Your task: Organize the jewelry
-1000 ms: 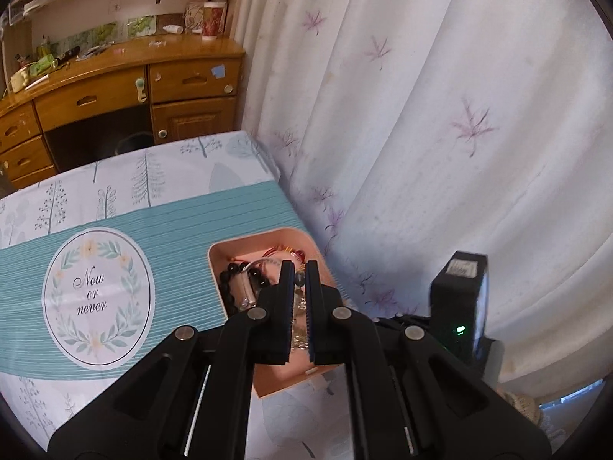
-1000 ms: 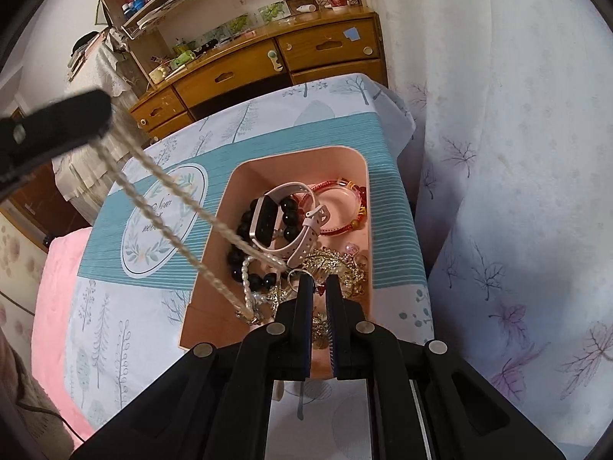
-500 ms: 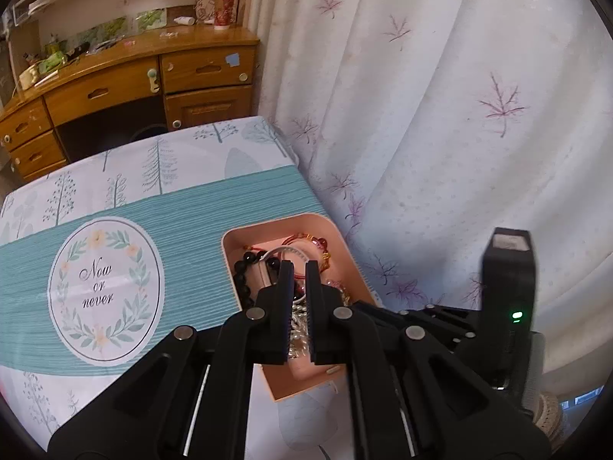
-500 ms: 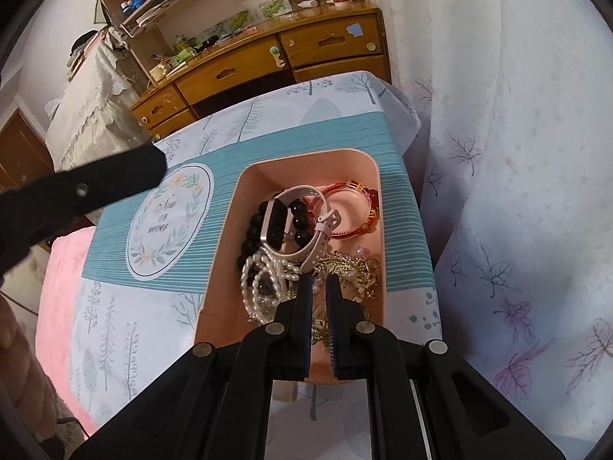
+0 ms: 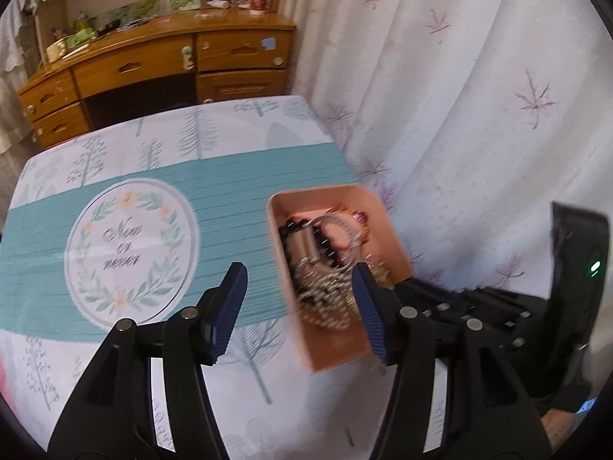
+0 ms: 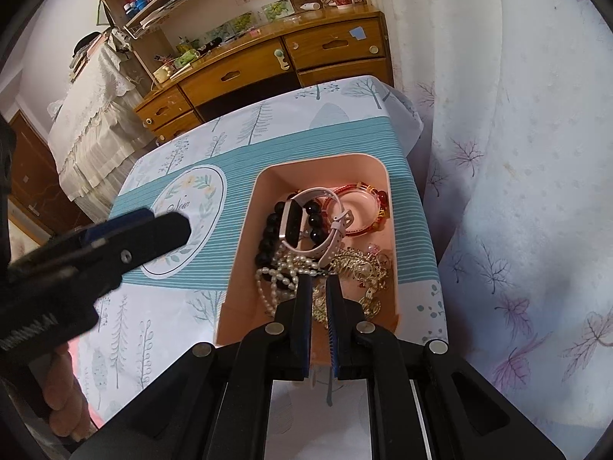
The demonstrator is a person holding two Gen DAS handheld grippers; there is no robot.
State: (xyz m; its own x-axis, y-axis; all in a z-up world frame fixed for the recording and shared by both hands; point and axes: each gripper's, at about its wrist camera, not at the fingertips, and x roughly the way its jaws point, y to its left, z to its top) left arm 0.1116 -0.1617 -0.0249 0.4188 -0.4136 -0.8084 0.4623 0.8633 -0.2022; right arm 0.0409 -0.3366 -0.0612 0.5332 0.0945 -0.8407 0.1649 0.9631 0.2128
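A pink tray [image 6: 325,161] on the tablecloth holds a heap of jewelry: a pearl necklace [image 6: 276,276], a black bead bracelet [image 6: 268,237], a pink-strap watch [image 6: 293,222], a red bangle [image 6: 367,191] and gold chains [image 6: 360,268]. My right gripper [image 6: 320,281] hangs shut over the tray's near end, with nothing seen gripped. My left gripper [image 5: 299,268] is opening, its jaws straddling the left wall of the pink tray [image 5: 318,193] from above with nothing pressed between them. The pearl necklace [image 5: 325,299] looks blurred there. From the right wrist view, the left gripper [image 6: 168,230] hovers left of the tray.
The table wears a teal and white cloth with a round printed emblem [image 5: 130,249] left of the tray. A white curtain [image 5: 459,115] hangs close along the table's right edge. A wooden desk with drawers [image 6: 287,61] stands beyond the far end. A person's hand [image 6: 63,402] holds the left gripper.
The pearl strand stretched between both grippers a second ago now lies in the tray. The left jaws have parted, and the left gripper has dropped lower beside the tray.
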